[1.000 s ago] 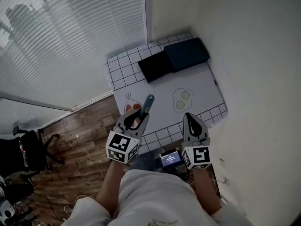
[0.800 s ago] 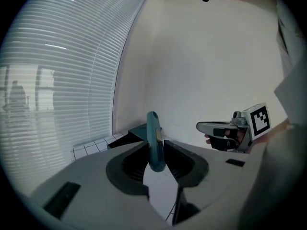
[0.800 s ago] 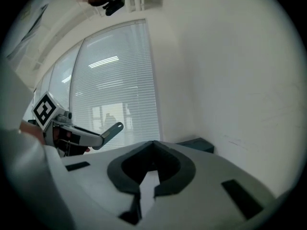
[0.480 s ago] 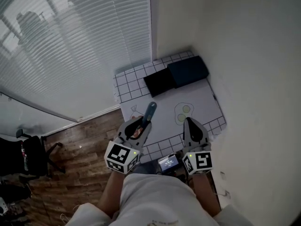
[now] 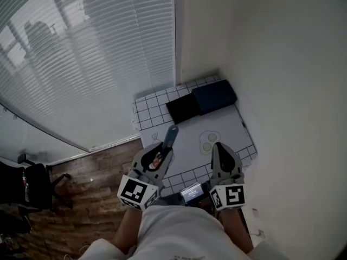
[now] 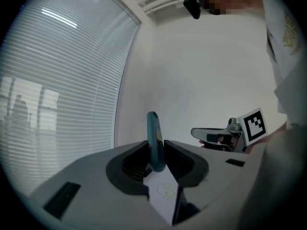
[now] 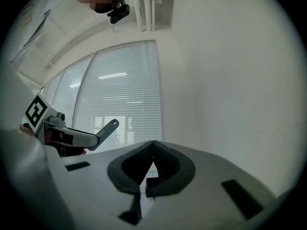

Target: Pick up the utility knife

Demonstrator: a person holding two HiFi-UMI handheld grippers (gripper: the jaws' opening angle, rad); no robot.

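Observation:
The teal utility knife (image 5: 171,135) is off the table, pinched at its lower end in my left gripper (image 5: 161,154), and it sticks out past the jaws. In the left gripper view the knife (image 6: 153,135) stands upright with both pads of that gripper (image 6: 156,156) pressed on it. My right gripper (image 5: 217,147) hovers level beside it at the same height; in the right gripper view its jaws (image 7: 152,151) meet with nothing between them. From there the knife (image 7: 108,128) shows at the left.
Far below lies a white mat with a grid border (image 5: 234,124), bearing a black box (image 5: 183,107), a dark blue box (image 5: 214,95) and an egg drawing (image 5: 208,141). A small screen device (image 5: 193,190) sits near my body. Window blinds (image 5: 92,64) are left, a white wall (image 5: 282,91) right, an office chair (image 5: 27,184) on the floor.
Both grippers have risen well above the table, which now looks smaller and farther. The knife has stayed gripped in the left gripper.

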